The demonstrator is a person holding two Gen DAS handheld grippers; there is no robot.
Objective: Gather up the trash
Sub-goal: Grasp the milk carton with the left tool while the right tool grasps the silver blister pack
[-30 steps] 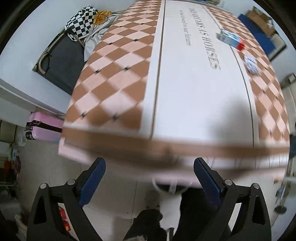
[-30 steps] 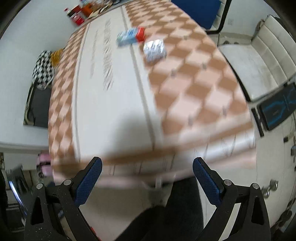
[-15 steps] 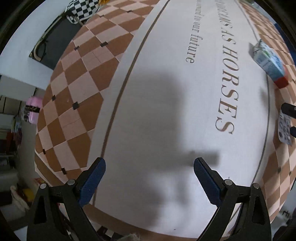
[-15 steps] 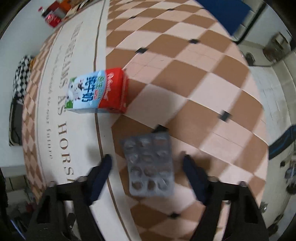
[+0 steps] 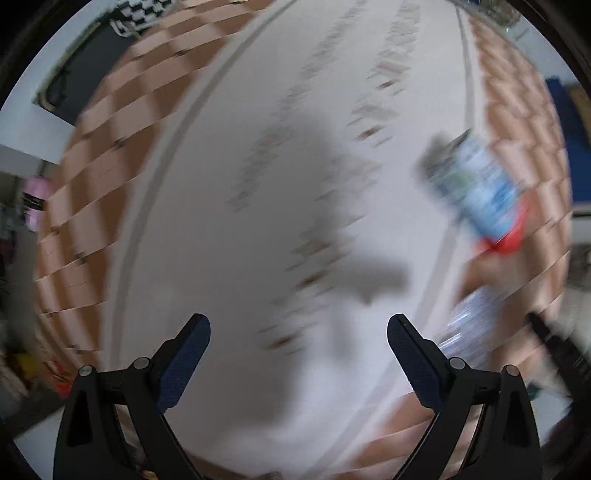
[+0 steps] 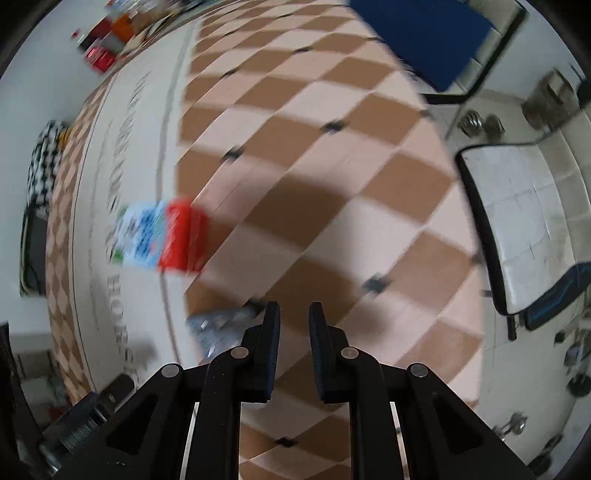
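Note:
A blue, white and red milk carton [image 6: 162, 236] lies on its side on the checkered tablecloth; it also shows blurred in the left wrist view [image 5: 480, 192]. A silver pill blister pack [image 6: 218, 328] lies just left of my right gripper [image 6: 293, 314], beside its left finger, not between the fingers. The right jaws stand nearly closed with a narrow empty gap. The blister pack shows blurred in the left wrist view [image 5: 469, 325]. My left gripper [image 5: 297, 332] is open and empty above the white middle strip of the cloth.
The table [image 6: 332, 155] carries a brown-and-pink checkered cloth with a white lettered strip. Red and orange items [image 6: 107, 48] stand at its far end. A white bench [image 6: 524, 206] and a blue mat [image 6: 424, 33] lie on the floor to the right.
My right gripper has narrowed from wide open to nearly closed, and the blister pack now lies left of its fingers. My left gripper has swung right, bringing the carton and blister pack closer.

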